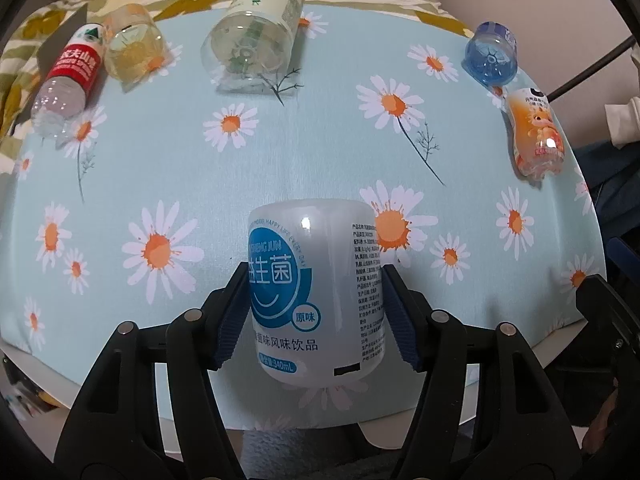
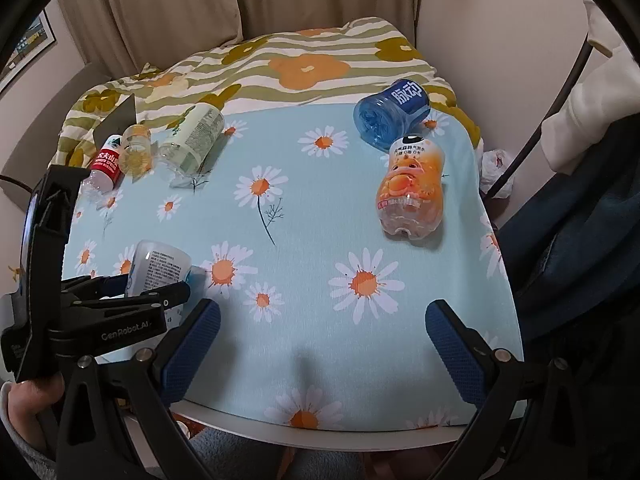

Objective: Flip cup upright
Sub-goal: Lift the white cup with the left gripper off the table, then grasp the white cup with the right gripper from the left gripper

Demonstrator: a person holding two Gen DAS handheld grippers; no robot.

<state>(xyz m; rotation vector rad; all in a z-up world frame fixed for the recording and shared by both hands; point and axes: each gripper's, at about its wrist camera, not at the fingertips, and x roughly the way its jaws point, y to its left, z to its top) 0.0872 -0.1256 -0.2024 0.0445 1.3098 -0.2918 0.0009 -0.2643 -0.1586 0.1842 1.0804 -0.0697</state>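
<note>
A white cup with a blue label stands between the blue pads of my left gripper, which is shut on its sides near the front edge of the table. Its closed end faces away from the camera. The same cup shows in the right wrist view, held by the left gripper. My right gripper is open and empty above the front of the daisy tablecloth.
Several cut bottle cups lie on their sides: red-labelled, small yellowish, green-labelled, blue and orange. A striped floral blanket lies at the back. The table edge is close in front.
</note>
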